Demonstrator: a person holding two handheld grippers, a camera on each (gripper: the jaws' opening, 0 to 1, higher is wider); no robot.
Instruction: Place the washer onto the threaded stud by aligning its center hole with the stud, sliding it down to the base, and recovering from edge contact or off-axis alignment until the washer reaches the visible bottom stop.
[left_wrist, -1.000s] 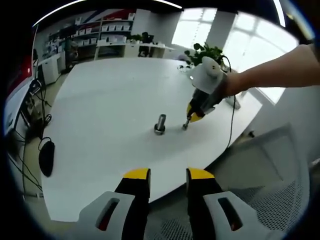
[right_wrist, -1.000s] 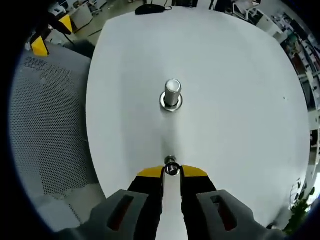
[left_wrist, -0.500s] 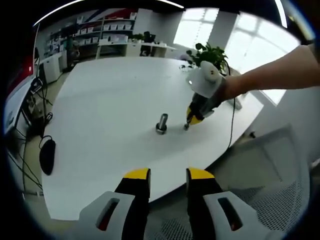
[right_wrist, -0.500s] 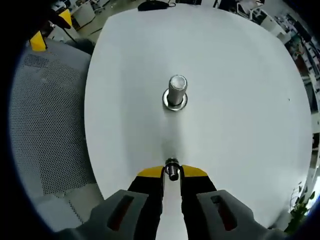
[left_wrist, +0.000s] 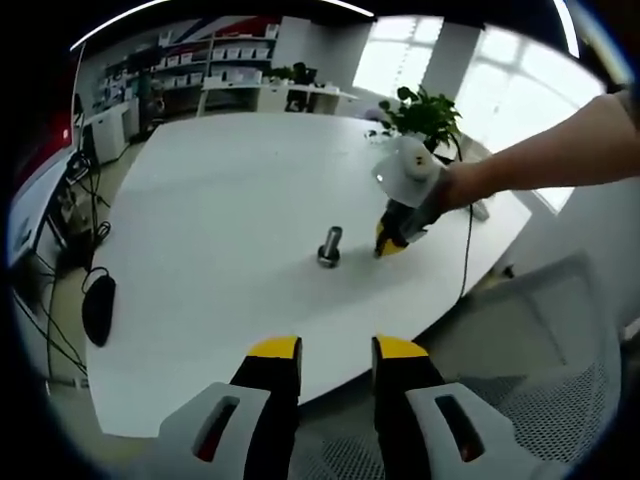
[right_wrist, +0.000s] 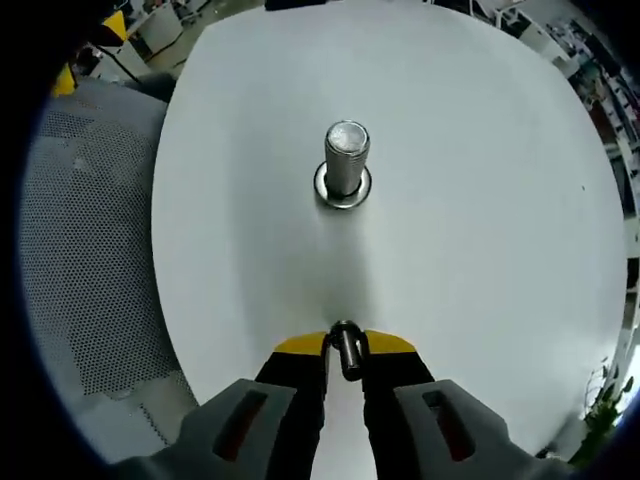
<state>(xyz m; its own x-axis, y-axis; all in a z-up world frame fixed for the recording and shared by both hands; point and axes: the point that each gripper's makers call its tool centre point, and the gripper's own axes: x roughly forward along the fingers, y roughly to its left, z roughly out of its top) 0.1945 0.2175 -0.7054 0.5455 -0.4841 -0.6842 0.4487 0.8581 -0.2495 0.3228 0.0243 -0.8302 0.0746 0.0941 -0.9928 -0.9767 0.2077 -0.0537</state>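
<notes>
The right claw (right_wrist: 344, 347) gripped the washer (right_wrist: 345, 345) edge-on between its tips, near the upright stud (right_wrist: 345, 163) on the white surface (right_wrist: 480, 200). The left claw (left_wrist: 336, 350) hung released, well apart.

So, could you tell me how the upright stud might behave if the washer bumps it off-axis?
The stud stands on a wide flange, so it probably resists tipping. It looks like solid metal, likely heavy for its size. On the smooth white table it may still slide if the washer pushes sideways.
</notes>
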